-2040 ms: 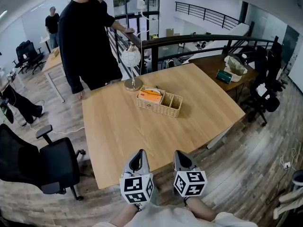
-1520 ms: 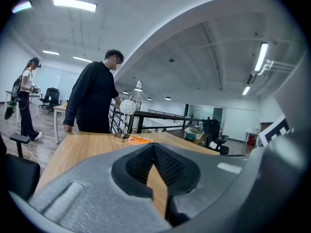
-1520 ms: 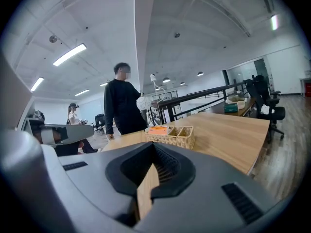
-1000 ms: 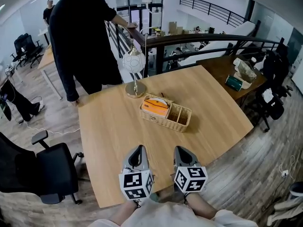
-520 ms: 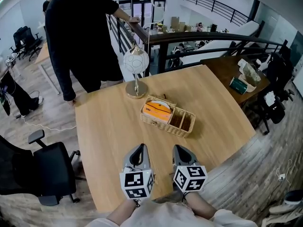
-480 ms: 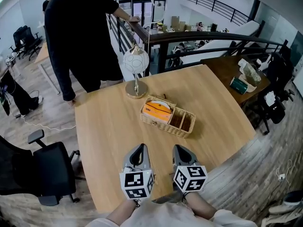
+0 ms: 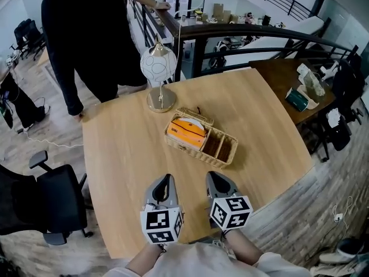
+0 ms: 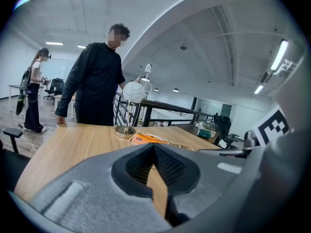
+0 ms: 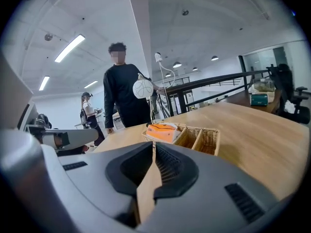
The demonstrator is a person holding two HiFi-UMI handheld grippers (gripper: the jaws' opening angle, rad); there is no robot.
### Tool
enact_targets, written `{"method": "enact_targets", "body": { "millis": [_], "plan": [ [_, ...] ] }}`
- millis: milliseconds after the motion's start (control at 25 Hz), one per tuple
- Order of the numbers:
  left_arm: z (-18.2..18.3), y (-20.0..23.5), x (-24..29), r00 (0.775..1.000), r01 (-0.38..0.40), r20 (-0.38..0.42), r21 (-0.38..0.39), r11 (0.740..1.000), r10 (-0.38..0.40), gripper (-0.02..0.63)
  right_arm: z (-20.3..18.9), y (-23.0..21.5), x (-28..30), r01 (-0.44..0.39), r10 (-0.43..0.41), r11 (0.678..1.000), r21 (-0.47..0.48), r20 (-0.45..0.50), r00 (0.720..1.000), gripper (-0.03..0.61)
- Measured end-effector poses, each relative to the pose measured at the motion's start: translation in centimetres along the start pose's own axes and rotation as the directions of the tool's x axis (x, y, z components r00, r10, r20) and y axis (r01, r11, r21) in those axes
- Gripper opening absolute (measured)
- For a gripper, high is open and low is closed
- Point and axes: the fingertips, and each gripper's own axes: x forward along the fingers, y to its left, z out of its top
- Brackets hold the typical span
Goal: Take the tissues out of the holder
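Observation:
A wicker holder [image 7: 226,149] with three compartments stands mid-table. An orange tissue pack [image 7: 185,133] lies in its left compartment, and the other two look empty. My left gripper [image 7: 165,182] and right gripper [image 7: 215,179] hover side by side over the table's near edge, well short of the holder. Both are shut with nothing between their jaws. The left gripper view shows the left gripper's [image 8: 154,147] jaw tips meeting, with the tissue pack [image 8: 148,139] far ahead. In the right gripper view the right gripper [image 9: 154,144] points at the tissue pack [image 9: 163,131] and the holder [image 9: 206,140].
A globe table lamp [image 7: 159,68] stands just behind the holder. A person in black [image 7: 86,27] stands at the table's far left corner, one hand on the railing. An office chair [image 7: 46,203] sits left of the table, and another desk [image 7: 288,85] stands at the right.
Both grippers have moved forward from beyond the table's near corner to over its near edge, closer to the holder. Both stay shut. The holder and the lamp have not moved.

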Motion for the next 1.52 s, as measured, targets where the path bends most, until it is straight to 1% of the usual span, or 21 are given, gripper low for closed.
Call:
{"method": "enact_targets", "body": {
  "millis": [120,320,400,560,760,960,1080,1400,1520],
  "plan": [
    [0.3,0.1,1.1,1.000,-0.019,0.001,-0.003,1.000,0.019,0.002,0.8,-1.1,1.7,-0.032,0.031,0.999,-0.029,-0.023,0.999,0.009],
    [1.0,0.4,2.7,0.999,-0.048,0.005,-0.011,0.999,0.048,0.002,3.0,-2.6,5.4,-0.081,0.076,0.993,-0.090,-0.055,0.996,0.085],
    [1.1,0.5,3.2,0.998,-0.056,0.000,-0.012,0.998,0.056,0.002,3.7,-3.0,6.9,-0.100,0.090,0.987,-0.127,-0.079,0.993,0.096],
    [1.3,0.9,4.3,0.998,-0.069,-0.002,-0.021,0.997,0.069,0.002,5.0,-3.8,9.6,-0.132,0.108,0.972,-0.193,-0.128,0.986,0.144],
    [1.5,1.3,5.7,0.996,-0.086,0.001,-0.029,0.996,0.086,0.002,5.0,-4.6,12.3,-0.176,0.124,0.952,-0.252,-0.208,0.970,0.177],
    [1.6,1.8,6.8,0.995,-0.095,0.000,-0.037,0.995,0.095,0.002,4.3,-5.0,14.7,-0.227,0.144,0.935,-0.274,-0.293,0.945,0.219],
    [1.2,2.2,7.3,0.995,-0.100,-0.011,-0.046,0.994,0.099,0.002,4.1,-5.2,16.1,-0.248,0.151,0.928,-0.277,-0.328,0.932,0.233],
    [-0.2,3.5,8.8,0.993,-0.115,-0.039,-0.077,0.990,0.113,0.002,2.8,-5.9,18.7,-0.305,0.185,0.924,-0.230,-0.429,0.884,0.244],
    [-0.5,3.9,9.3,0.993,-0.114,-0.046,-0.079,0.990,0.111,0.002,2.0,-6.3,19.4,-0.319,0.192,0.925,-0.206,-0.472,0.861,0.244]
  ]
}}
